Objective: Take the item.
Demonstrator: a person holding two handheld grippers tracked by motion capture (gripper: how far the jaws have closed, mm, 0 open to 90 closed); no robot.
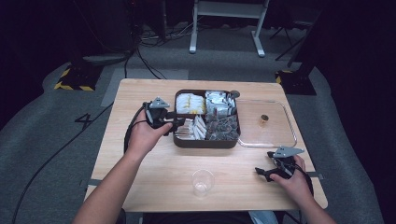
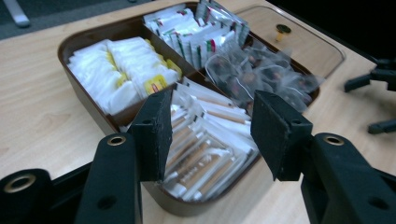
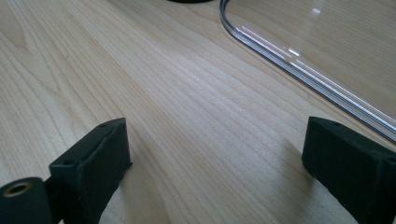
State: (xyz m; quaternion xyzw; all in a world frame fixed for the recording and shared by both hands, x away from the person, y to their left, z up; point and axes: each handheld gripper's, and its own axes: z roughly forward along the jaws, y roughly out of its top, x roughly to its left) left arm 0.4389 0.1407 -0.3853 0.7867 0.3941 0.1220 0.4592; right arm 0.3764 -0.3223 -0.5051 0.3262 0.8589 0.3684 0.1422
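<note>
Brown box (image 1: 206, 142): four compartments; one cup (image 1: 202, 181); one clear lid (image 1: 267, 122).

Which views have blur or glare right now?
High view: room dark, table lit, picture soft. Left gripper view: sachets in the box slightly smeared, far packets soft. Right gripper view: wood grain sharp, bright glints along the clear lid rim.

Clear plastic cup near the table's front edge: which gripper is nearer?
Right. The right gripper sits beside the clear plastic cup; the left gripper hovers farther back, at the compartment box.
</note>
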